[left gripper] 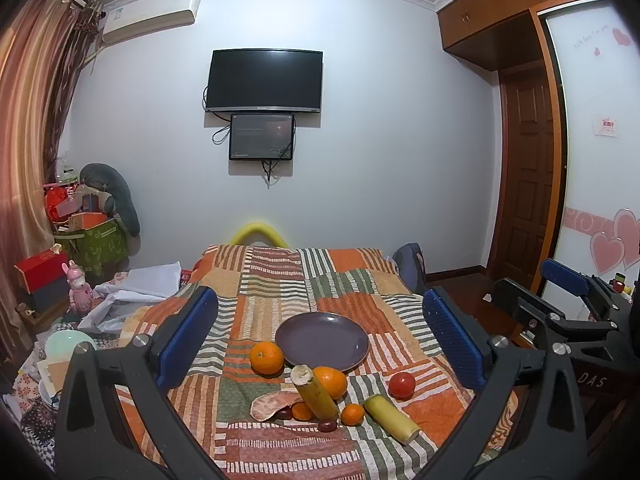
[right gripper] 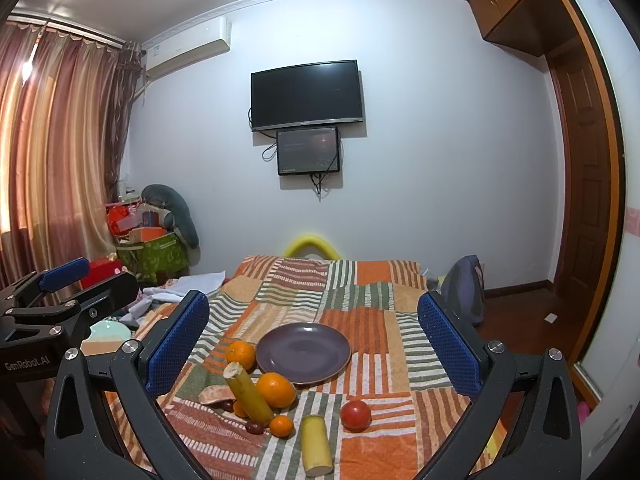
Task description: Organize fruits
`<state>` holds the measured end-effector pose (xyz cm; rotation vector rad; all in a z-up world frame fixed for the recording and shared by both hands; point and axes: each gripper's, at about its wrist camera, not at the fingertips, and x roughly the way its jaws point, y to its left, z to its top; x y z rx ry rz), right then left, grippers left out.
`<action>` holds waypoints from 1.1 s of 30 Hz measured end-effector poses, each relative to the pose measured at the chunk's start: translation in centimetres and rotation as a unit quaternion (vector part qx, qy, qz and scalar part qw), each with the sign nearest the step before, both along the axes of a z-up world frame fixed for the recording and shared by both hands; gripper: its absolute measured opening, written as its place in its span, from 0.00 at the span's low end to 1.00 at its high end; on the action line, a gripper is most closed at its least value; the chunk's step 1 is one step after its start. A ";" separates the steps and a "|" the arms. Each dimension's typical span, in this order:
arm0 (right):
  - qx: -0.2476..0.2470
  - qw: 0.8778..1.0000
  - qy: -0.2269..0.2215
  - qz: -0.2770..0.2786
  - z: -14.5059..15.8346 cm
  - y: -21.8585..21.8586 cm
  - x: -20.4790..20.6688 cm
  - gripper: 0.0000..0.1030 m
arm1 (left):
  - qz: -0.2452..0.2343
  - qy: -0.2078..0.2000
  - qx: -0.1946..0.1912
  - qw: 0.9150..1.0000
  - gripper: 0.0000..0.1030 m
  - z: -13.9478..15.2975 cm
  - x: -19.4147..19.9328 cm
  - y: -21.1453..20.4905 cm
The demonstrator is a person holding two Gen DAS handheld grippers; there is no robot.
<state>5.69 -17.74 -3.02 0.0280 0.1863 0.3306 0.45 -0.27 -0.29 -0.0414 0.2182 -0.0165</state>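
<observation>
An empty purple plate (left gripper: pixel 322 341) (right gripper: pixel 303 352) lies on the patchwork cloth. In front of it lie two oranges (left gripper: pixel 266 357) (left gripper: pixel 331 382), two small tangerines (left gripper: pixel 352 414), a red tomato (left gripper: pixel 401 385) (right gripper: pixel 355 414), two yellow sugarcane pieces (left gripper: pixel 315 392) (left gripper: pixel 391 418), a pomelo wedge (left gripper: pixel 274 403) and dark red dates (left gripper: pixel 328 425). My left gripper (left gripper: pixel 320 340) is open and empty, held above and before the fruit. My right gripper (right gripper: pixel 312 344) is open and empty, at the same height to the right; it also shows in the left wrist view (left gripper: pixel 568 304).
The cloth-covered surface (left gripper: pixel 360 300) runs back to a white wall with a TV (left gripper: pixel 264 80). Boxes, a green bin (left gripper: pixel 96 244) and toys crowd the left. A backpack (right gripper: pixel 464 284) stands at the right edge by wooden floor and a wardrobe.
</observation>
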 end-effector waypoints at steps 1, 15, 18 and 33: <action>0.000 1.000 0.000 0.000 0.0 0.0 0.0 1.00 | 0.000 0.000 0.000 1.000 1.00 0.0 0.0 0.0; 0.000 1.000 -0.003 0.000 0.1 -0.1 -0.1 1.00 | -0.001 -0.002 -0.002 1.000 1.00 0.0 -0.1 0.1; 0.000 1.000 -0.002 -0.001 0.1 -0.1 0.0 1.00 | 0.000 -0.001 -0.002 1.000 1.00 0.1 -0.1 0.1; -0.006 1.000 0.002 0.007 -0.2 0.2 0.6 1.00 | -0.003 0.016 -0.004 1.000 1.00 -0.1 0.7 0.5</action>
